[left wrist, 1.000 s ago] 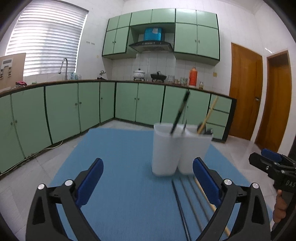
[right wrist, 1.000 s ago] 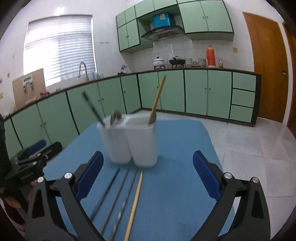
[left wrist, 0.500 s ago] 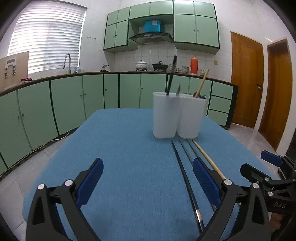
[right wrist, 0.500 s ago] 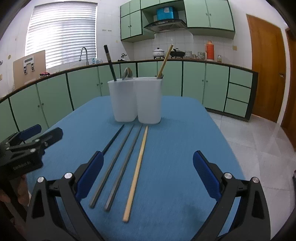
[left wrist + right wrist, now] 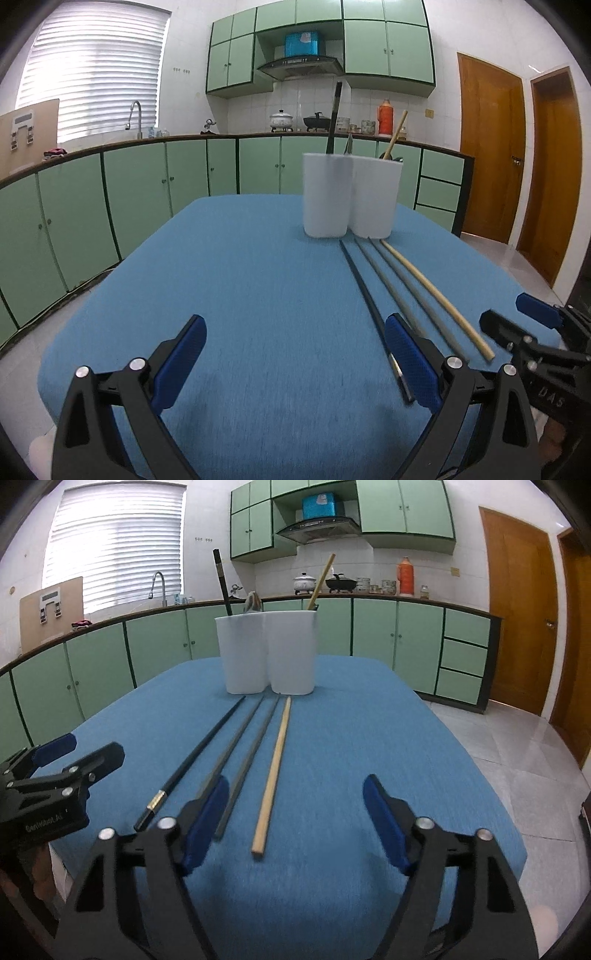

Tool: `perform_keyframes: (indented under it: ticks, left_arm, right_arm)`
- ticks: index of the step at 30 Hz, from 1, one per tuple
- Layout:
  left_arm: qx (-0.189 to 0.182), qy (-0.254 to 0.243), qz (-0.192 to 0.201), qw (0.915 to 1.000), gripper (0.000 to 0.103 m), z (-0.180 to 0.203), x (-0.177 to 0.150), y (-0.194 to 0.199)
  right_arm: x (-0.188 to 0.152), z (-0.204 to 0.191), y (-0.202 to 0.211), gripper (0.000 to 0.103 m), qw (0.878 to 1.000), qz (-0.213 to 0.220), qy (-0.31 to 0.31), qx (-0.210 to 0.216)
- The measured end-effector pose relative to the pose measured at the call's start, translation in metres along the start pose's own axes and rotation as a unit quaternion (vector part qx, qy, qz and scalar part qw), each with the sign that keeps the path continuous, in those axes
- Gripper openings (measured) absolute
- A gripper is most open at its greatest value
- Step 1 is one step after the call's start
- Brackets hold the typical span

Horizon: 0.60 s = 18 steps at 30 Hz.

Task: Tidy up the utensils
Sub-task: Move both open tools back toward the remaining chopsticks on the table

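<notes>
Blue table (image 5: 369, 738) in a kitchen with green cabinets (image 5: 373, 627). Four chopsticks (image 5: 271, 771) lie side by side in front of the white holder (image 5: 267, 653). Left gripper (image 5: 295, 365) is spread wide over bare cloth, holding nothing. Right gripper (image 5: 295, 819) is closing, with the wooden chopstick's near end between its jaws, untouched.

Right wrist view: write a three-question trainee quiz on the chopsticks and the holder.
1. How many chopsticks lie flat on the blue tablecloth?
2. True or false: the wooden chopstick lies between the right tongs' jaws, untouched.
3. Which sticks up from the white holder's left cup: A) black chopstick, B) fork, C) whisk?

Key: 1. Four: one black, two grey, one wooden. 2. True; the jaws are closing. 3. A.
</notes>
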<state>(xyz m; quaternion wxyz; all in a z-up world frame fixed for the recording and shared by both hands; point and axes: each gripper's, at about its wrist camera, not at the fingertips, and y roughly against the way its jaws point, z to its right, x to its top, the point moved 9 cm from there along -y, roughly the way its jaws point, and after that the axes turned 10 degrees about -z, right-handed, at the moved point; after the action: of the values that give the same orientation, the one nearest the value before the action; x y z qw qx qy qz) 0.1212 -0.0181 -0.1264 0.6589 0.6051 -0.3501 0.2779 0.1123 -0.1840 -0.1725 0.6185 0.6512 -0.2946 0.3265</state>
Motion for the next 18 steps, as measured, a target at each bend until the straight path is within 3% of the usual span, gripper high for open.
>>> perform_keyframes:
  ticks: [18]
  left_arm:
    - [0.000, -0.008, 0.000, 1.0000, 0.095, 0.008, -0.026, 0.012]
  right_arm:
    - [-0.026, -0.015, 0.000, 0.022, 1.000, 0.008, 0.025, 0.001]
